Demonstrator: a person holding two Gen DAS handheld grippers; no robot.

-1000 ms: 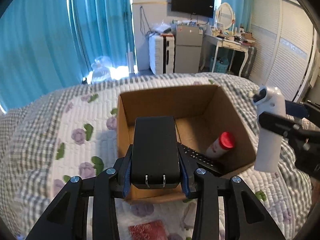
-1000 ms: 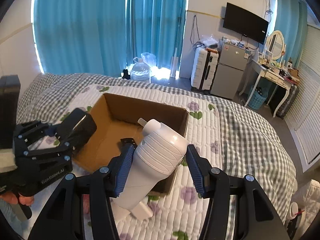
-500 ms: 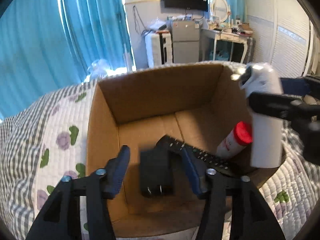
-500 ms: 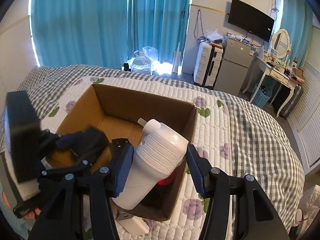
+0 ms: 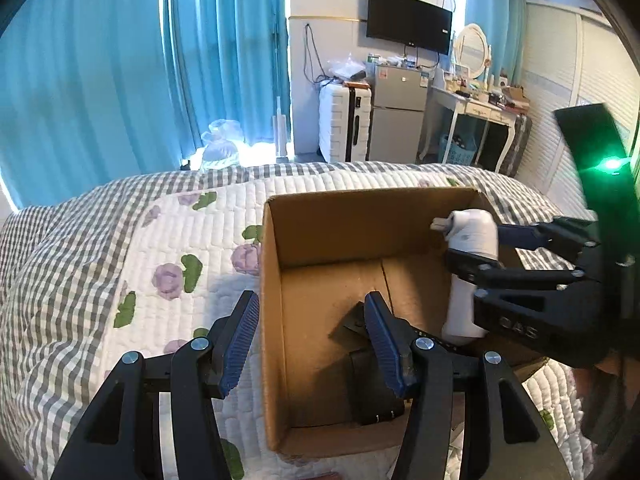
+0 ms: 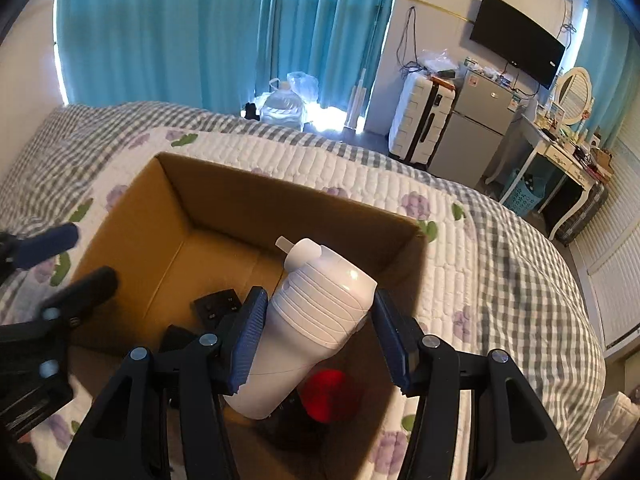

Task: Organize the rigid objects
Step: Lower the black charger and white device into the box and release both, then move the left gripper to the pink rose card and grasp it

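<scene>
cardboard box (image 6: pixel 120 240) on the quilt: the right gripper (image 6: pixel 316 336) clamps the white bottle (image 6: pixel 312 320) over the box's right half, long axis tilted nozzle-forward, while the left gripper (image 5: pixel 312 336), jaws wide and empty, straddles the box's left wall.

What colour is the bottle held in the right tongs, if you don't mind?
White, the bottle; clearest in the right wrist view.

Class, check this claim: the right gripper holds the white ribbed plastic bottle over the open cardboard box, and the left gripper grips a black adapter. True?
Partly wrong. The left gripper is open and empty, as the left wrist view shows. The right gripper does hold the white ribbed plastic bottle over the open cardboard box.
</scene>
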